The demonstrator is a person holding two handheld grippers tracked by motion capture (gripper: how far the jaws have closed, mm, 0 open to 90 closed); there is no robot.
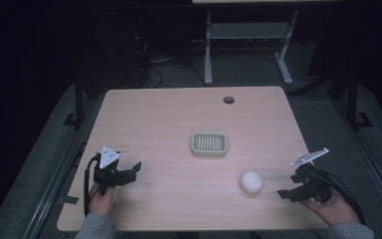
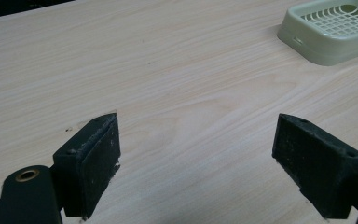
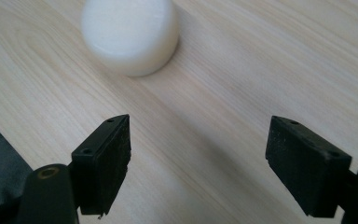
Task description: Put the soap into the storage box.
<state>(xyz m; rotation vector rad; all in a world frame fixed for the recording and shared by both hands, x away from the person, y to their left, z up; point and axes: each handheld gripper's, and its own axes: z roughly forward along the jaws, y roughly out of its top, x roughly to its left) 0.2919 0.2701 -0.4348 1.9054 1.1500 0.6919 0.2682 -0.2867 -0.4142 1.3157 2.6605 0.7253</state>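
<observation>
Right gripper view: white puck point(image 3: 129, 35) lies ahead of wide-spread right hand-held gripper point(image 3: 198, 165).

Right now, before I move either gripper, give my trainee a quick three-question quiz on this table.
1. True or false: the white round soap lies inside the green slotted dish.
2. Which gripper is nearer the soap?
A. left gripper
B. right gripper
C. both equally near
3. Fill in: both grippers' jaws stand ____, with nothing between them.

Key
1. False. It rests on the bare table, apart from the dish, towards the person's right.
2. B. The right gripper view has the soap just ahead of its jaws.
3. open
</observation>
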